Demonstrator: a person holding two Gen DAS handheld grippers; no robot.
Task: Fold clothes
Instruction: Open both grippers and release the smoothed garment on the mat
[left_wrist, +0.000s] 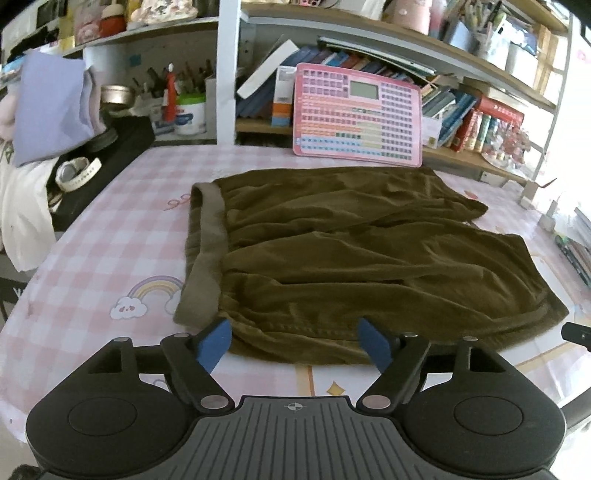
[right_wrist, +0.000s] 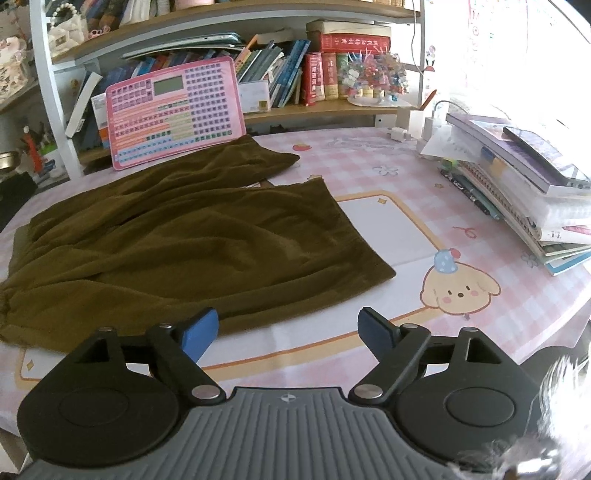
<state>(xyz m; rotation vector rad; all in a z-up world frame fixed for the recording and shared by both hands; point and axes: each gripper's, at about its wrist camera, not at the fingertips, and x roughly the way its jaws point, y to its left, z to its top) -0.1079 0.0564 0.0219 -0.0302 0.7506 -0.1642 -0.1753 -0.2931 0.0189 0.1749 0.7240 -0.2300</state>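
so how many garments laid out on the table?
1: olive shorts spread flat mid-table, waistband to the left, two legs to the right. More clothes are piled off the table's left edge; that pile can't be counted.

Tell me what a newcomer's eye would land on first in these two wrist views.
The olive-brown shorts dominate, spread flat on the pink checked tablecloth, waistband toward the left and both legs toward the right. Behind them a pink keyboard-style toy board leans against the bookshelf. Both the left gripper and the right gripper are open at the shorts' near edge, holding nothing.
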